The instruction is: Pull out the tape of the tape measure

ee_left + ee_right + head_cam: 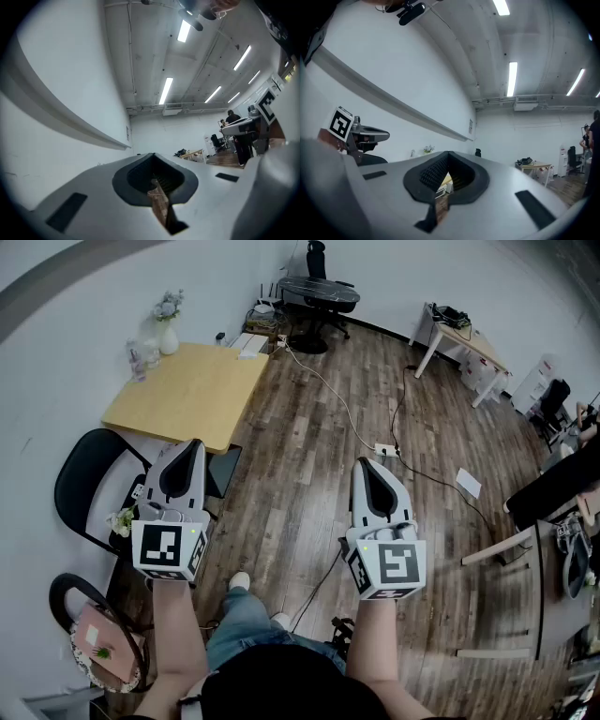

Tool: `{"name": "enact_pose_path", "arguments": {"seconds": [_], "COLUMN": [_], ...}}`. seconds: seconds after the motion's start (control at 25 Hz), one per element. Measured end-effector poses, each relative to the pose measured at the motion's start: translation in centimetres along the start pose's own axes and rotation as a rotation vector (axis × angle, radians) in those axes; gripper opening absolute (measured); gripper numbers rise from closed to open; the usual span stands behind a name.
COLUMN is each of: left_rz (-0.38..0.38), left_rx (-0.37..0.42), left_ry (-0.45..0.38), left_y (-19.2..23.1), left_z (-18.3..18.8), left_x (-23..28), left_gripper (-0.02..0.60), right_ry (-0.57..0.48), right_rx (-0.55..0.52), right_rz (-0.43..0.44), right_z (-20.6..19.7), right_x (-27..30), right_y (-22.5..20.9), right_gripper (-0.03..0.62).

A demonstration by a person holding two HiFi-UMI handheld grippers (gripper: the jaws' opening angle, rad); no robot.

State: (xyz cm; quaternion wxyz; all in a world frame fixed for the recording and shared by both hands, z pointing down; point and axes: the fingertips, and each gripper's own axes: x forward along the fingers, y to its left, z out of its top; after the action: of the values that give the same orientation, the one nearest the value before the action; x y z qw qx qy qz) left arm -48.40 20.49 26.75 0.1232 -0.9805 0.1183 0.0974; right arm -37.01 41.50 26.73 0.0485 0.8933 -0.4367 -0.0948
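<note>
I cannot make out a tape measure in any view. In the head view my left gripper [191,448] is held out over the wooden floor, near the corner of a light wooden table [187,390]. My right gripper [367,467] is held level with it, further right over the floor. Both point away from me with jaws together and nothing between them. The left gripper view shows its closed jaws [153,155] aimed up at a white wall and ceiling lights. In the right gripper view the jaws [447,153] are likewise closed, and the left gripper's marker cube [341,123] shows at the left.
A vase of flowers [168,324] stands at the table's far corner. A black chair [89,488] is at the left. A cable and power strip [386,450] cross the floor, beside a sheet of paper [468,483]. An office chair [317,268] and a white desk [464,338] stand at the back.
</note>
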Motion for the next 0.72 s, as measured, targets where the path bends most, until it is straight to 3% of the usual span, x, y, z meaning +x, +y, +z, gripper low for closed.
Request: {"name": "enact_pose_path", "arguments": {"seconds": [0.36, 0.52, 0.56, 0.6, 0.64, 0.68, 0.72], "left_rz": [0.009, -0.016, -0.021, -0.030, -0.042, -0.049, -0.049], "left_rx": [0.004, 0.018, 0.009, -0.006, -0.022, -0.033, -0.036], "left_ry": [-0.002, 0.017, 0.023, 0.021, 0.014, 0.009, 0.013], "left_y": [-0.8, -2.0, -2.3, -2.6, -3.0, -3.3, -3.5], "left_z": [0.1, 0.0, -0.1, 0.0, 0.1, 0.2, 0.1], "left_x": [-0.3, 0.1, 0.3, 0.4, 0.5, 0.7, 0.8], "left_gripper": [0.012, 0.012, 0.014, 0.043, 0.238, 0.391, 0.407], "right_ry": [0.000, 0.001, 0.017, 0.032, 0.044, 0.049, 0.050], "right_rx": [-0.010, 0.070, 0.086, 0.101, 0.117, 0.133, 0.151], "right_rz": [-0.034, -0.021, -0.008, 0.007, 0.017, 0.021, 0.023], "right_z": [-0.2, -0.7, -1.1, -1.5, -1.8, -2.1, -2.3], "right_x": [-1.5, -1.5, -1.3, -1.1, -1.0, -0.9, -1.0], "right_y": [-2.4, -2.3, -2.1, -1.9, -1.9, -1.9, -2.1], "right_gripper": [0.014, 0.014, 0.049, 0.217, 0.329, 0.334, 0.338]}}
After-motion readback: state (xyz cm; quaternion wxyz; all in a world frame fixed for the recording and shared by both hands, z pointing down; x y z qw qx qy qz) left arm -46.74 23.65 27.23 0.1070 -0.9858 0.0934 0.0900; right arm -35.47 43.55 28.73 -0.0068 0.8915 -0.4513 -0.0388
